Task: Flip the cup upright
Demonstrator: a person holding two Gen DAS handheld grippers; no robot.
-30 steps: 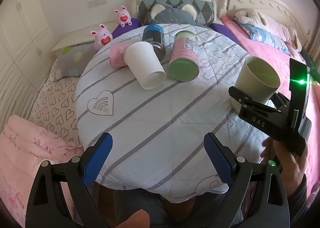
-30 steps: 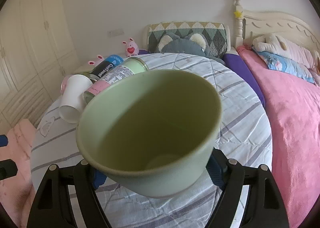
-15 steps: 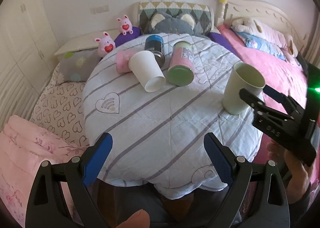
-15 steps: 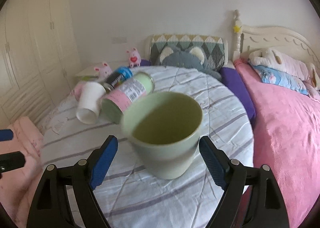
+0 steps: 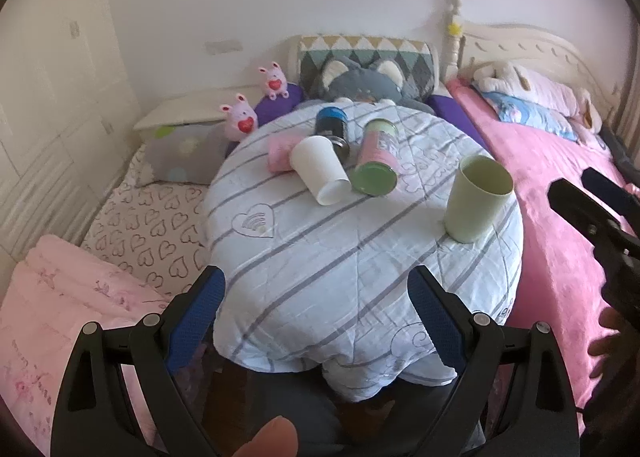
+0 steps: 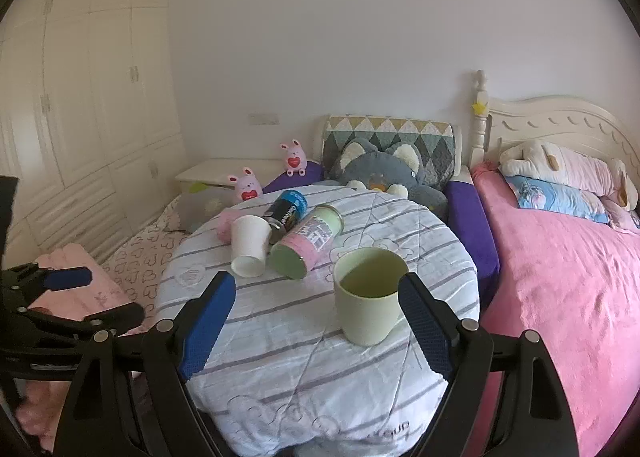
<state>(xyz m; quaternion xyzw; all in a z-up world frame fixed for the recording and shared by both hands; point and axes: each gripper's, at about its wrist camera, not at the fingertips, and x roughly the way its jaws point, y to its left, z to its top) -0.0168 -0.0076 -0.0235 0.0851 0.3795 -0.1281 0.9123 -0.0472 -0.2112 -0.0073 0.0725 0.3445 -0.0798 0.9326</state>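
Note:
A pale green cup (image 5: 476, 201) stands upright, mouth up, near the right edge of the round table (image 5: 320, 265) with a striped cloth. It also shows in the right wrist view (image 6: 370, 295). My right gripper (image 6: 316, 311) is open and empty, drawn back from the cup, which stands just in front of its right finger. My left gripper (image 5: 316, 305) is open and empty over the table's near edge. The right gripper appears at the right of the left wrist view (image 5: 592, 213).
A white paper cup (image 5: 322, 169), a pink-and-green can (image 5: 376, 163), a dark blue-capped can (image 5: 332, 127) and a pink cup (image 5: 280, 153) lie on their sides at the table's far part. A pink bed (image 5: 560, 185) is right, pink bedding (image 5: 60, 297) left.
My right gripper has let go of the green cup, opened and pulled back; the cup now stands alone on the table. My left gripper has drawn back too.

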